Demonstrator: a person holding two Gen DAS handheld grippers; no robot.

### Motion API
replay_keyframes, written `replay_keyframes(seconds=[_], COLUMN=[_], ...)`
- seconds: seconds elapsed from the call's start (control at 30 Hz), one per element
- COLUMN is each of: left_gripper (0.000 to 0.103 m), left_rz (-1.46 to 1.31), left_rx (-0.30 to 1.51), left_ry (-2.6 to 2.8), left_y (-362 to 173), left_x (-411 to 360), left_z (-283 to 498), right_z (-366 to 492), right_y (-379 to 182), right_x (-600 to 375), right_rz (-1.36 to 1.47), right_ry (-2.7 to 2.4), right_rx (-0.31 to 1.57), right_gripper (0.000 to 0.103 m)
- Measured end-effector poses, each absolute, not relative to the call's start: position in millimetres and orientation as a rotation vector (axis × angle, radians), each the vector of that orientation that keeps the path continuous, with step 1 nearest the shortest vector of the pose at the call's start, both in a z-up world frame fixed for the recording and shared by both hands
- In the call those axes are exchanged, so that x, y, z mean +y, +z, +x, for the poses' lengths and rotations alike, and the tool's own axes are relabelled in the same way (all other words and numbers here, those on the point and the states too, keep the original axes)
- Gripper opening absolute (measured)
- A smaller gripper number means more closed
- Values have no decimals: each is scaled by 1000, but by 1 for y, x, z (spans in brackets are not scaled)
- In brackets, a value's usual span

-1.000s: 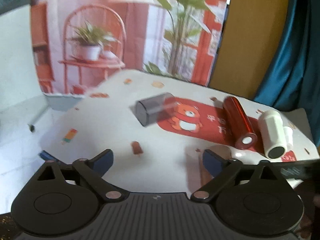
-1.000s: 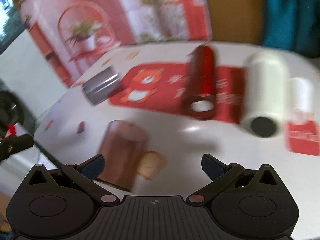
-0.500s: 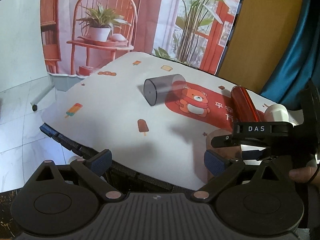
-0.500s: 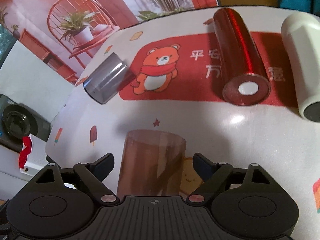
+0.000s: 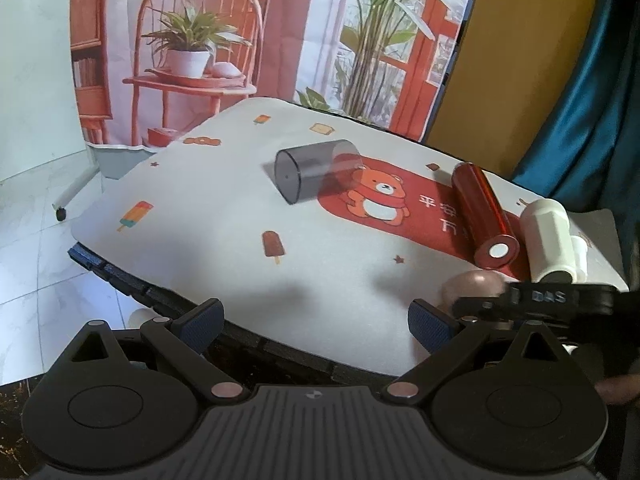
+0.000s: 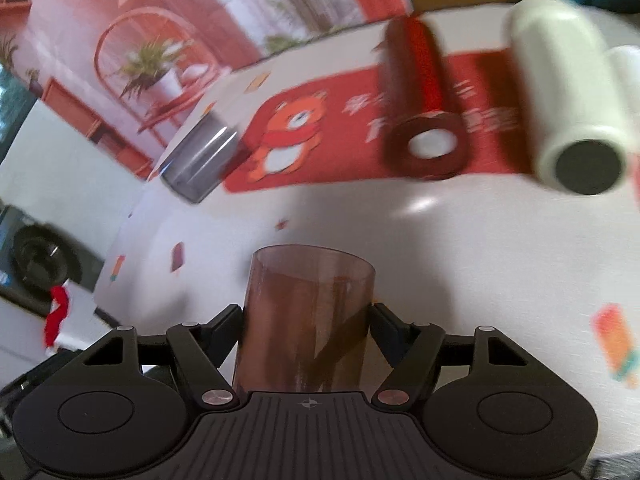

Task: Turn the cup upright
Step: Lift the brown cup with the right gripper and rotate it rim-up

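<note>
On the tablecloth (image 5: 224, 240): a tumbler (image 5: 316, 170) on its side far left, two cylinders (image 5: 482, 216) (image 5: 548, 240) lying side by side far right, a cup (image 6: 306, 320) nearest, between the right gripper's (image 6: 306, 326) fingers.

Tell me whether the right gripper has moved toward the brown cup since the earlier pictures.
Yes. The right gripper has come forward around the brown cup, its fingers now flanking it; the bear print sits farther up.

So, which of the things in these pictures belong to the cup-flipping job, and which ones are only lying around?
Belonging to the job:
- brown cup, between the fingers of the right hand-held gripper
- grey cup, lying on its side
- left hand-held gripper, open, holding nothing

Only lying around:
- red cylinder, on its side
- white cylinder, on its side beside it
- tablecloth
</note>
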State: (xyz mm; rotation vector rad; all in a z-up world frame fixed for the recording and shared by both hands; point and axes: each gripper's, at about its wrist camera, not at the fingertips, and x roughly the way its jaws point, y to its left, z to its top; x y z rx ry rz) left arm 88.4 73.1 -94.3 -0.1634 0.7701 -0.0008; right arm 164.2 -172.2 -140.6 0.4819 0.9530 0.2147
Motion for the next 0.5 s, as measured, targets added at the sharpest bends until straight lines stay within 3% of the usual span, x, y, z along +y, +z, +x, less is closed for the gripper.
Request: replay_keyframes(seconds=[0.4, 0.5], left_gripper=[100, 100], left_rz=[-141, -141], left_rx=[750, 747], left_ry=[-37, -34], left_y=[-92, -91], left_x=[66, 67], left_z=[82, 82], right_z=[120, 112], right_y=[-119, -113], right_x=[-196, -189], right_rz=[186, 89], right_ry=[74, 55], right_rx=[684, 614], right_gripper=[65, 60])
